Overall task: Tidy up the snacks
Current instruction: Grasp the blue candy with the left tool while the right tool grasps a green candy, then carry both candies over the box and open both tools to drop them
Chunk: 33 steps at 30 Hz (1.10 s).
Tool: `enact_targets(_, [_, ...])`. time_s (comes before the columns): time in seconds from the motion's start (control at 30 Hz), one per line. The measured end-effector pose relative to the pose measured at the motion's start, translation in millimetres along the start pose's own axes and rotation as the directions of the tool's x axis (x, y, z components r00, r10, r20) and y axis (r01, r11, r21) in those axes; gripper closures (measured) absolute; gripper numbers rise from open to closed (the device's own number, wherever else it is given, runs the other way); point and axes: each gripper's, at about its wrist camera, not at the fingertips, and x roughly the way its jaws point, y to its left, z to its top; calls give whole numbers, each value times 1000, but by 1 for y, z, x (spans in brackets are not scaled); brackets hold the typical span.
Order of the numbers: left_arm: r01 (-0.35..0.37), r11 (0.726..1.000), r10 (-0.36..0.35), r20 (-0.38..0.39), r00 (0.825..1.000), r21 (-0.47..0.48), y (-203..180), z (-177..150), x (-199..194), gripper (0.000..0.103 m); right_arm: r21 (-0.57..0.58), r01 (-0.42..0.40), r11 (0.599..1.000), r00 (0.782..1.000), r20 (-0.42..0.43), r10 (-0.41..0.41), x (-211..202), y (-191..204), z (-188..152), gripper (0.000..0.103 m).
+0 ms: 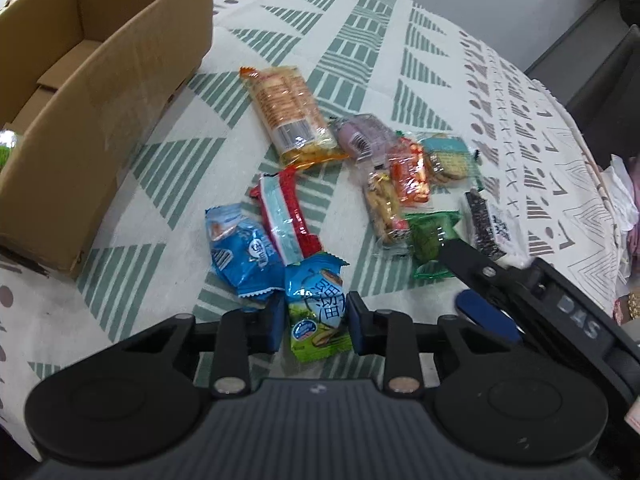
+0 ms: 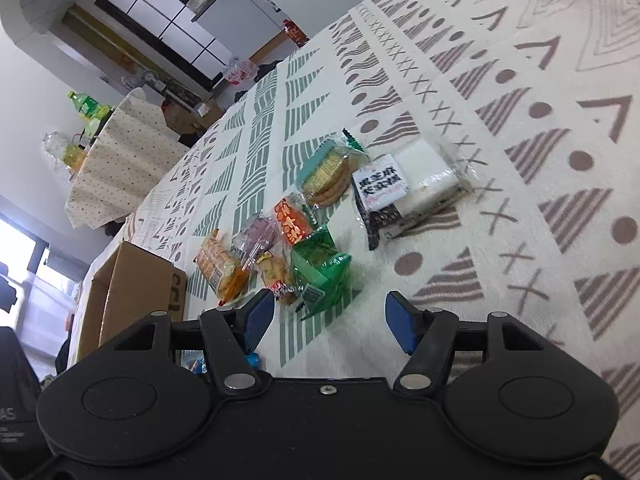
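My left gripper (image 1: 316, 322) is shut on a blue-and-green snack packet (image 1: 318, 312), its blue pads pressed on both sides. Beside it lie a blue packet (image 1: 240, 252) and a red-and-white packet (image 1: 286, 216). Farther off lie an orange cracker pack (image 1: 292, 114), a purple packet (image 1: 362, 134) and several more snacks. The open cardboard box (image 1: 100, 92) stands at the left. My right gripper (image 2: 330, 320) is open and empty, just short of a green packet (image 2: 320, 272). It also shows in the left wrist view (image 1: 472, 264). A black-and-white pack (image 2: 404, 196) lies beyond.
A patterned green, grey and white cloth (image 1: 360, 52) covers the table. The cardboard box also shows in the right wrist view (image 2: 132, 296). A second small table (image 2: 120, 160) with bottles stands in the room behind. Clutter lies past the table's right edge (image 1: 624, 208).
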Motion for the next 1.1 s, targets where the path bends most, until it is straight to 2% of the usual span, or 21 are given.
enact_targets(0.17, [24,1000,-25,21,999,17,-1,0,-9,72,-2,-1,1000,1000,6,1,6,2,5,41])
enact_targets(0.23, [38,999,-39,30,999,21,0,1,-14,72,-15,4,1000,1000,10,-4,8,4,5,44])
enact_targets(0.27, [44,999,-45,36,998,26,1,1,-17,72,-23,14,1000,1000,15,-14,9,4,6,54])
enact_targets(0.3, [52,998,-53,41,998,32,2,1,-20,72,-27,19,999,1000,11,-19,10,4,5,73])
enact_targets(0.37, [68,997,-70,47,996,45,5,3,-25,72,-12,-14,1000,1000,5,14,10,2,5,78])
enact_targets(0.47, [85,994,-89,57,994,72,10,7,-34,72,-54,-2,999,999,35,4,2,7,2,83])
enact_targets(0.5, [92,991,-99,64,993,95,11,8,-38,72,-52,-1,999,999,32,3,-1,7,1,90])
enact_targets(0.57, [82,984,-97,89,991,155,11,9,-47,72,-61,8,998,999,36,-6,-8,9,-1,92])
enact_targets(0.83, [134,965,-167,133,977,223,40,16,-78,72,-133,60,989,997,58,-52,-33,34,-16,94])
enact_targets(0.9, [151,953,-192,139,972,261,45,17,-83,72,-141,67,988,996,66,-58,-39,45,-20,94])
enact_targets(1.0, [185,951,-225,140,964,248,54,24,-90,72,-172,79,982,995,77,-67,-47,66,-24,94])
enact_targets(1.1, [206,945,-255,174,951,255,63,29,-102,72,-193,87,977,994,86,-71,-51,86,-29,94])
